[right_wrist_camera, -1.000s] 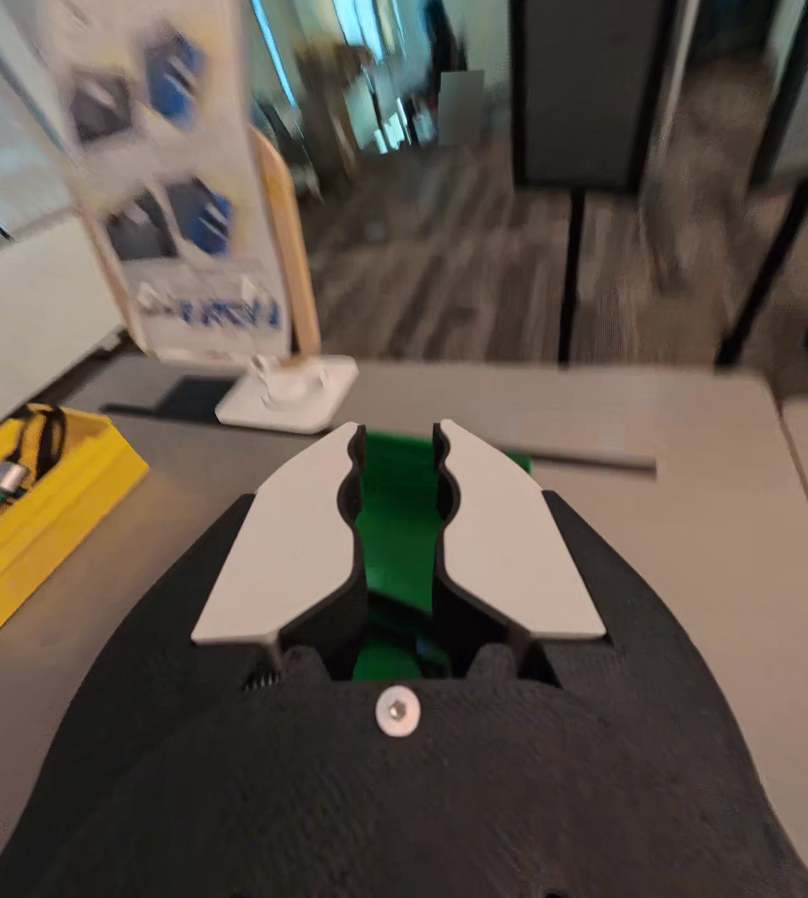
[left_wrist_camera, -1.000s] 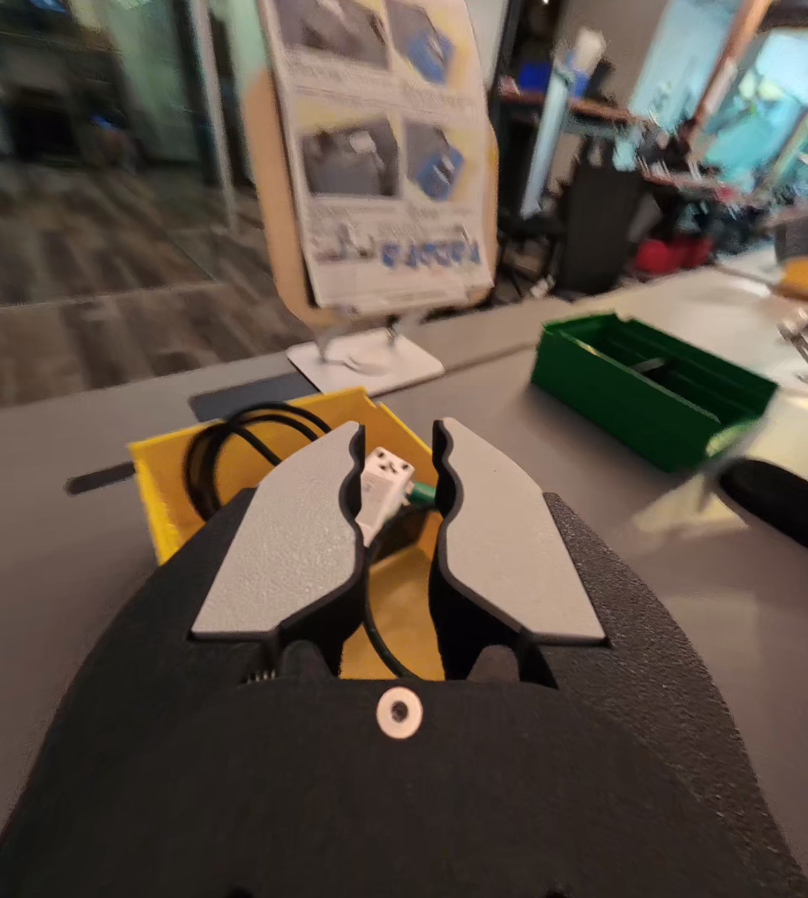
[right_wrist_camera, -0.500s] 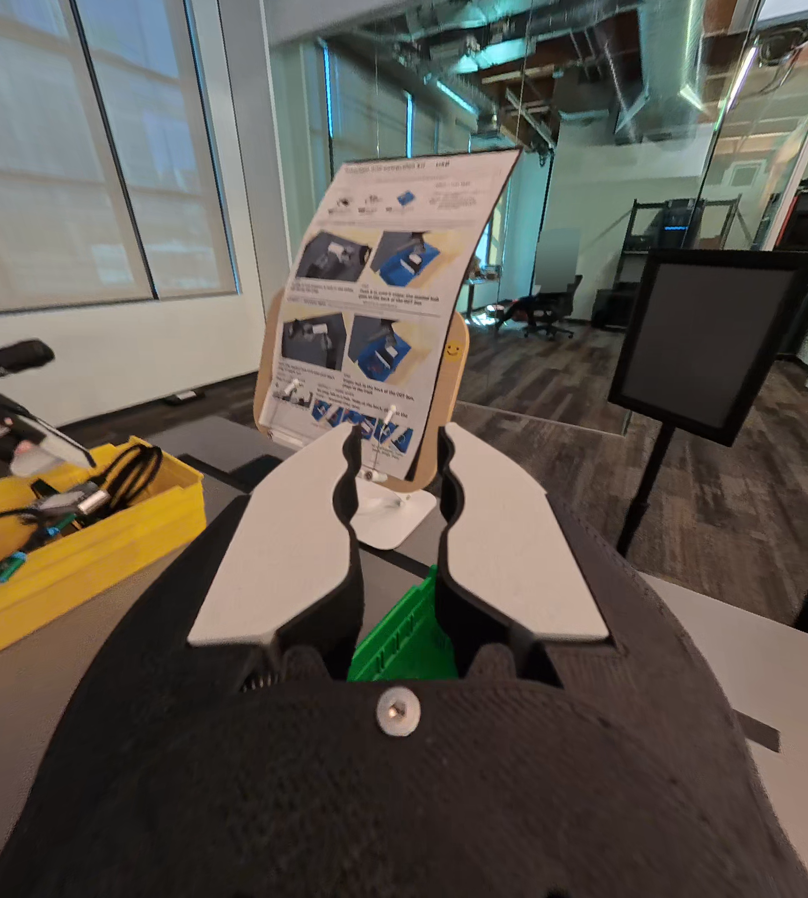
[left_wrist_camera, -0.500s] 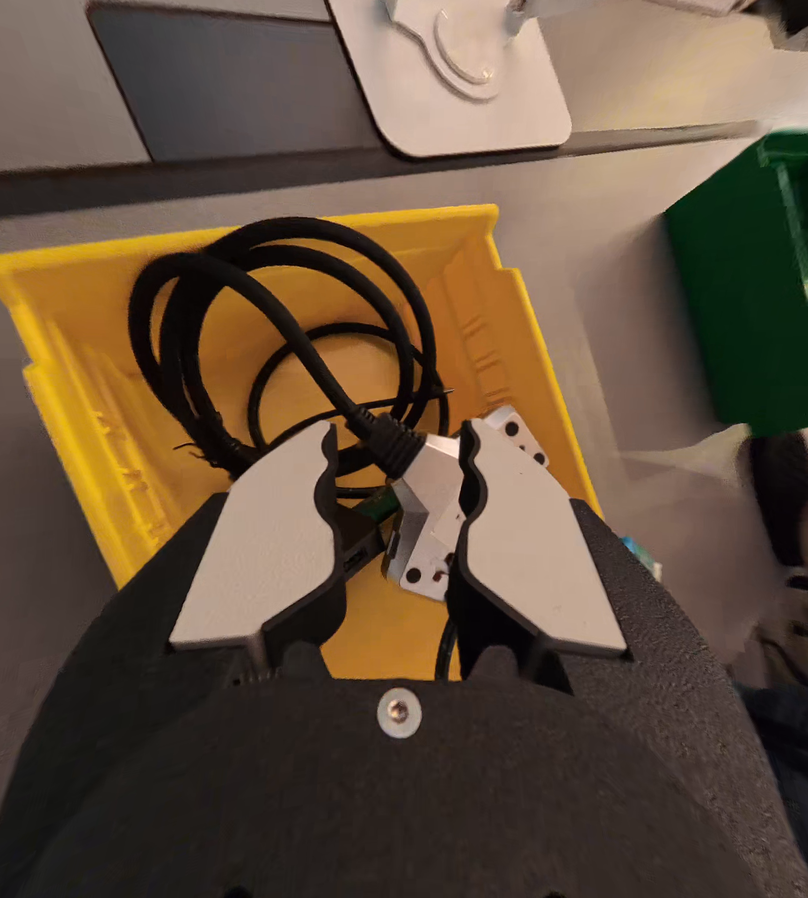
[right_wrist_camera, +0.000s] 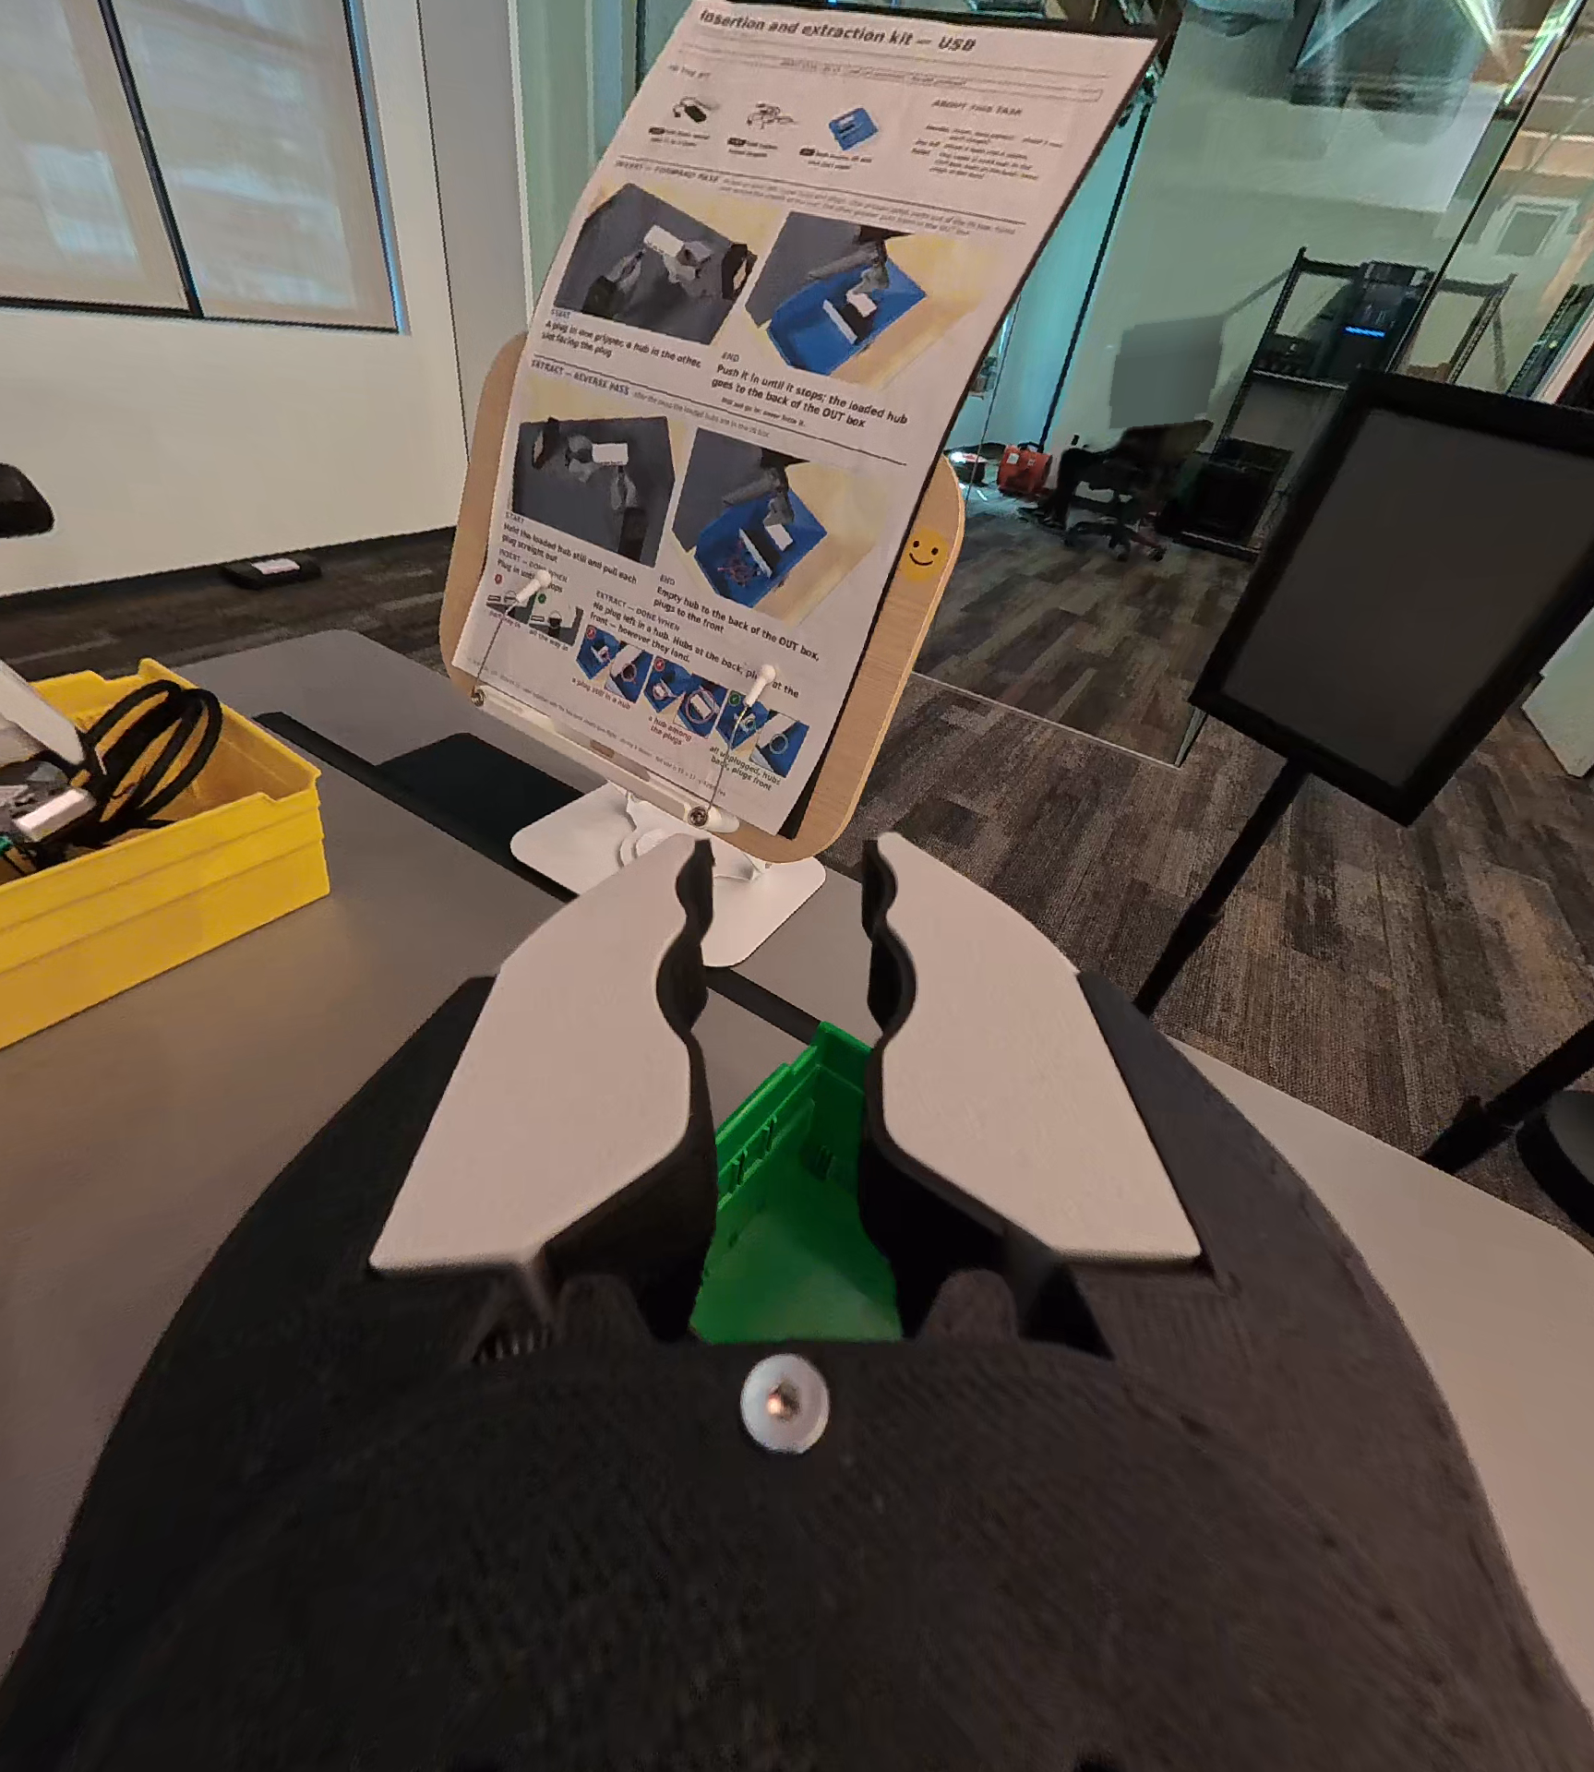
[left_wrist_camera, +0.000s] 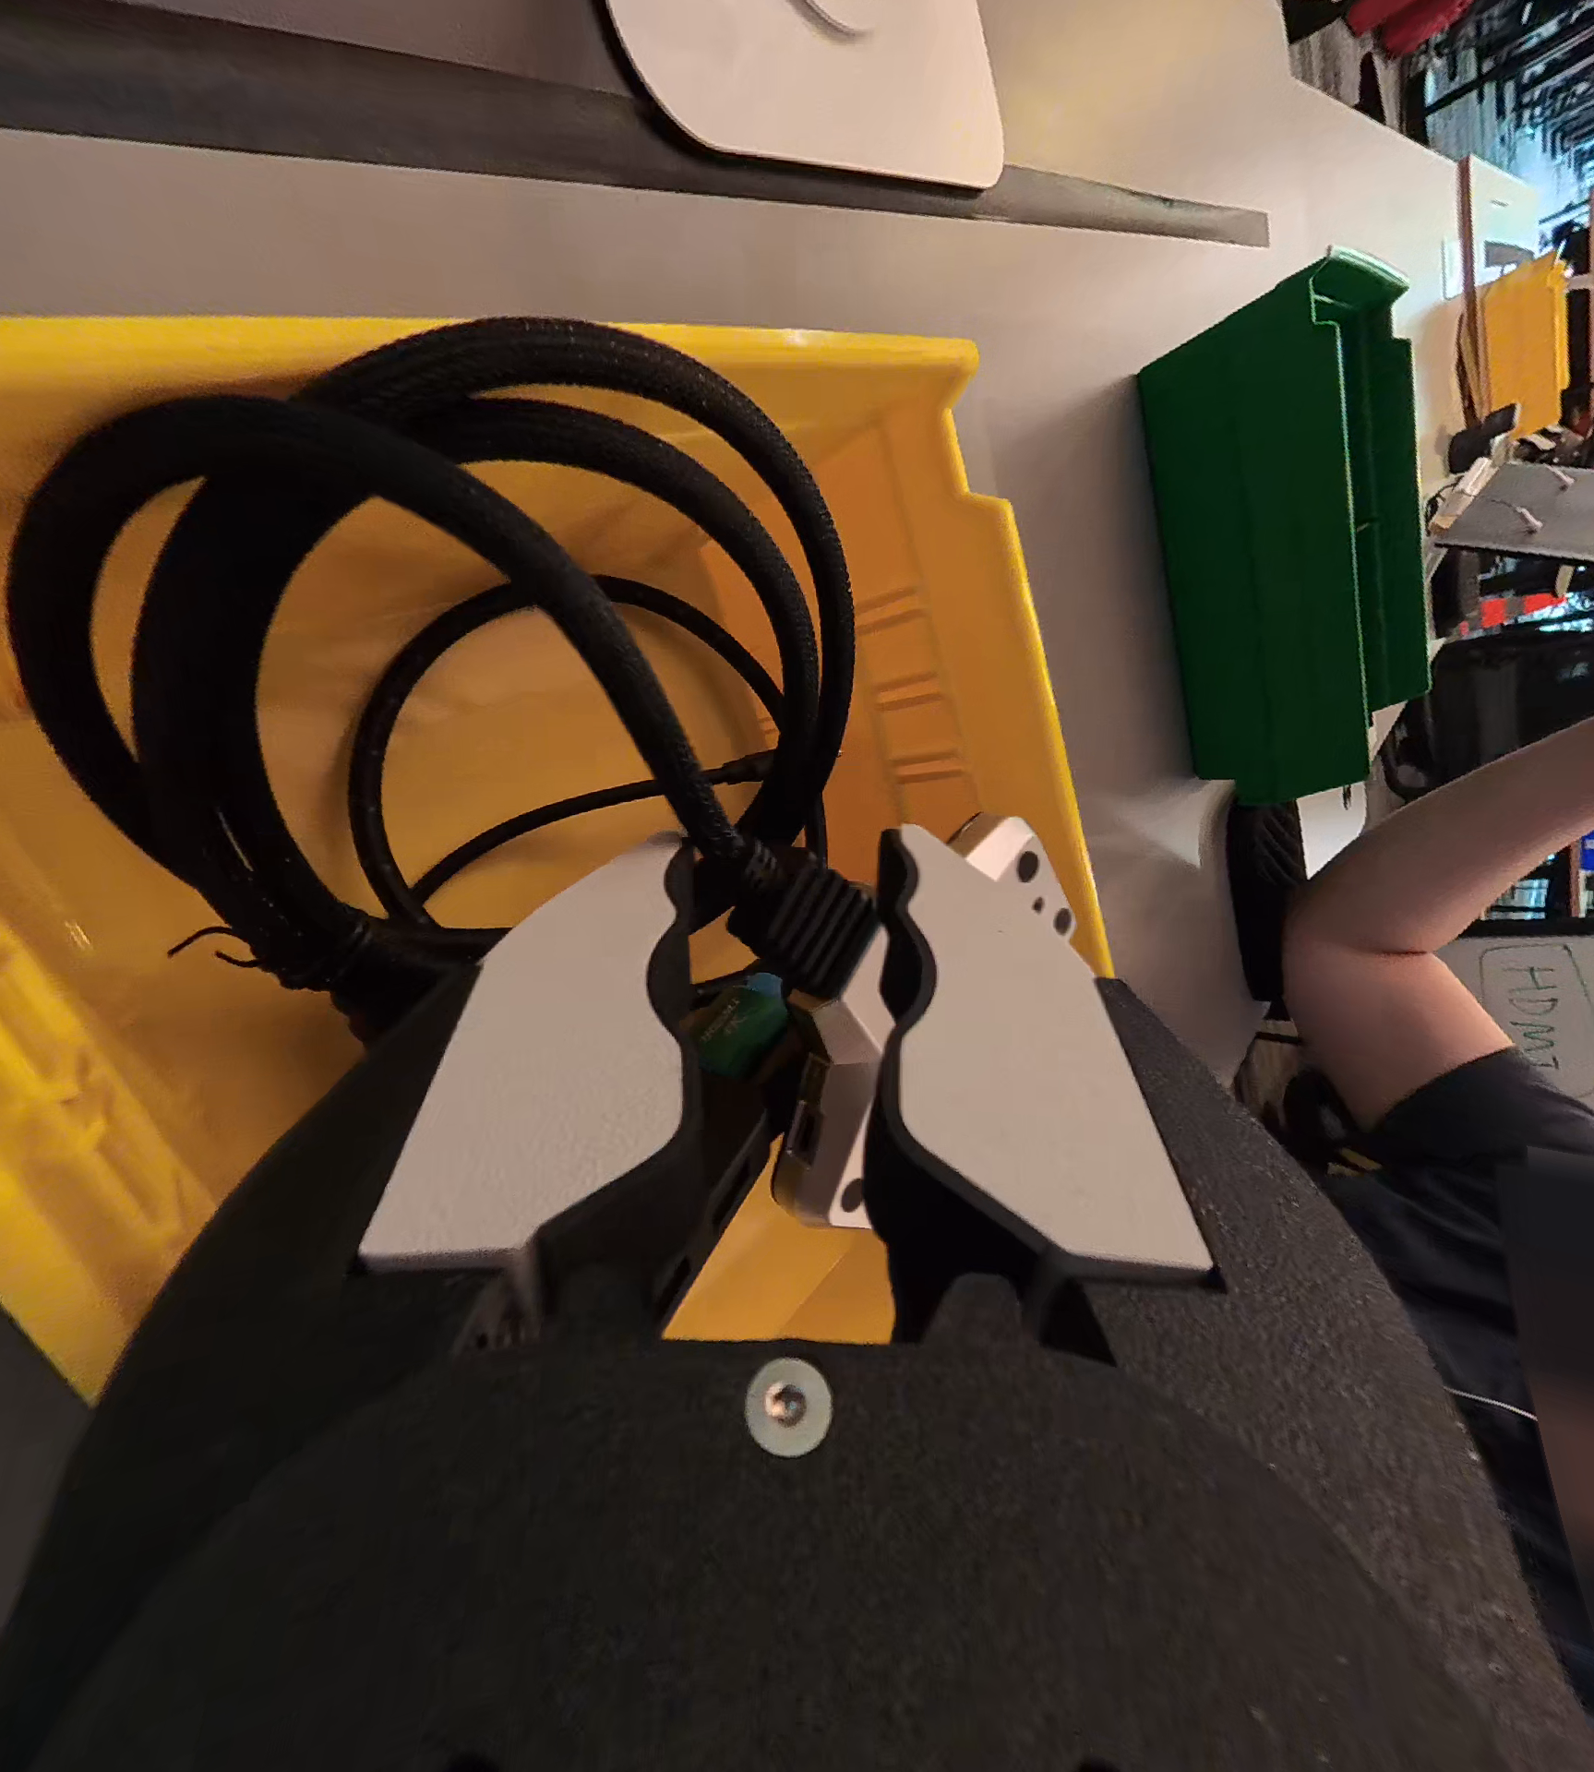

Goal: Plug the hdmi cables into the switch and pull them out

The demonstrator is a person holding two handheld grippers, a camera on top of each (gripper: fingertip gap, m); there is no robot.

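- Clearly early days: the silver switch (left_wrist_camera: 826, 1103) is lying in the yellow bin (left_wrist_camera: 994, 614), near its right wall, w/ a black braided hdmi cable (left_wrist_camera: 447, 537) coiling behind it and the cable's ribbed plug (left_wrist_camera: 807, 920) sitting right at the switch's top end. Can't tell if that plug is seated or just resting against it.
- A small green-and-blue connector (left_wrist_camera: 740, 1021) is lying just left of the switch, loose as far as I can see.
- Left tool (left_wrist_camera: 783, 868) is reaching down into the bin, jaws spread, bracketing the switch and plug; the right finger is touching or nearly touching the switch, but nothing is getting pinched yet. So the pick-up is still pending, and all the plugging and pulling after it, I'd judge.
- Right tool (right_wrist_camera: 783, 863) is hanging over the green bin (right_wrist_camera: 797, 1199), jaws apart, holding nothing, aiming toward the instruction sheet on its stand (right_wrist_camera: 726, 431) at the back of the counter (right_wrist_camera: 150, 1151).
- Vs half a sec ago: left tool is sitting closer in and lower, switch and plug now filling the gap; gap itself looking about the same.
- Right tool is tilting down a bit; more of the green bin showing betw. its fingers.
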